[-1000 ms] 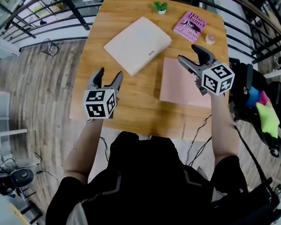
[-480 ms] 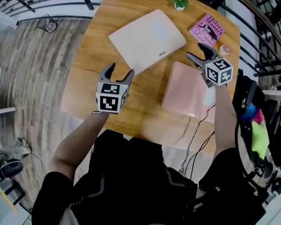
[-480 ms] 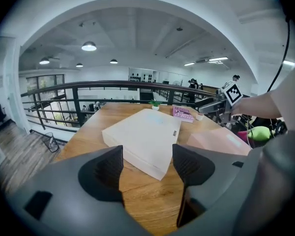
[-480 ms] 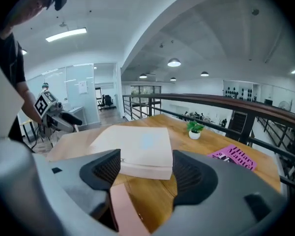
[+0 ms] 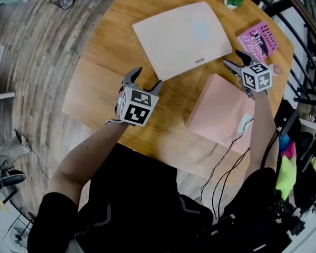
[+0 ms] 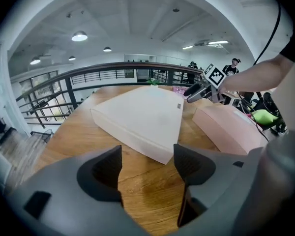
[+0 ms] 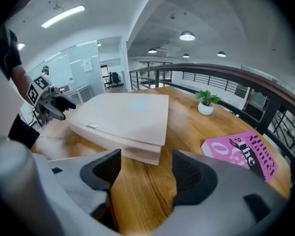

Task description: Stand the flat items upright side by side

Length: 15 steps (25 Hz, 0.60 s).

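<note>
Cream box (image 5: 183, 37) lies flat at the table (image 5: 97, 62) centre, pink box (image 5: 219, 115) at its near right edge, seen whole only in the head view. Left gripper (image 5: 146, 78) and right gripper (image 5: 234, 58) both gape wide, empty.

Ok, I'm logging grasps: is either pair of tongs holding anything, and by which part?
Nothing is held: the left tongs and right tongs both stand open above the table, empty.

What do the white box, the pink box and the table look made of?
White box: probably matte cardboard; crisp edges, no glare. Pink box: likely the same, matte with sharp corners. Table: wood or wood veneer, visible grain, slight satin sheen.
</note>
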Each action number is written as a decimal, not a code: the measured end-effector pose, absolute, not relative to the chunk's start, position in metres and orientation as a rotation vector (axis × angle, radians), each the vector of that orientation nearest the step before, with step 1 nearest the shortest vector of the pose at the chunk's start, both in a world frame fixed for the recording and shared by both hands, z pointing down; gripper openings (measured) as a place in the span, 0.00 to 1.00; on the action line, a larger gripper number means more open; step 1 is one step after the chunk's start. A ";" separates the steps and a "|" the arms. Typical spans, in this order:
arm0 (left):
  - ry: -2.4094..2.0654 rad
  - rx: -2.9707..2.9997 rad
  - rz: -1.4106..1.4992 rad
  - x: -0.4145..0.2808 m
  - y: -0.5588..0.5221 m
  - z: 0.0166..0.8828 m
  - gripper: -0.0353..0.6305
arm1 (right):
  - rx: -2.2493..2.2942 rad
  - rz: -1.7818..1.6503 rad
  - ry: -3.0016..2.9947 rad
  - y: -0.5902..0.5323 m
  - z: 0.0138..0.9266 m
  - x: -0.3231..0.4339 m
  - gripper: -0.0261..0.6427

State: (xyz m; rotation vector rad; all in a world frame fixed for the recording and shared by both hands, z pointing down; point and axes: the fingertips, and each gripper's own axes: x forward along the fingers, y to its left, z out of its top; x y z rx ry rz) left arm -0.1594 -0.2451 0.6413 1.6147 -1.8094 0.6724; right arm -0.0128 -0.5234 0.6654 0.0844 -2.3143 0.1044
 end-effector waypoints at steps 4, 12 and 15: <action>-1.726 1.643 0.649 -0.142 -0.249 0.657 0.55 | 0.042 0.038 -2.264 -0.530 0.684 -0.021 0.54; -1.712 1.642 0.732 -0.144 -0.254 0.673 0.55 | -0.028 -0.067 -2.251 -0.530 0.695 -0.031 0.50; -1.708 1.654 0.726 -0.142 -0.259 0.673 0.55 | -0.052 -0.093 -2.256 -0.527 0.695 -0.032 0.45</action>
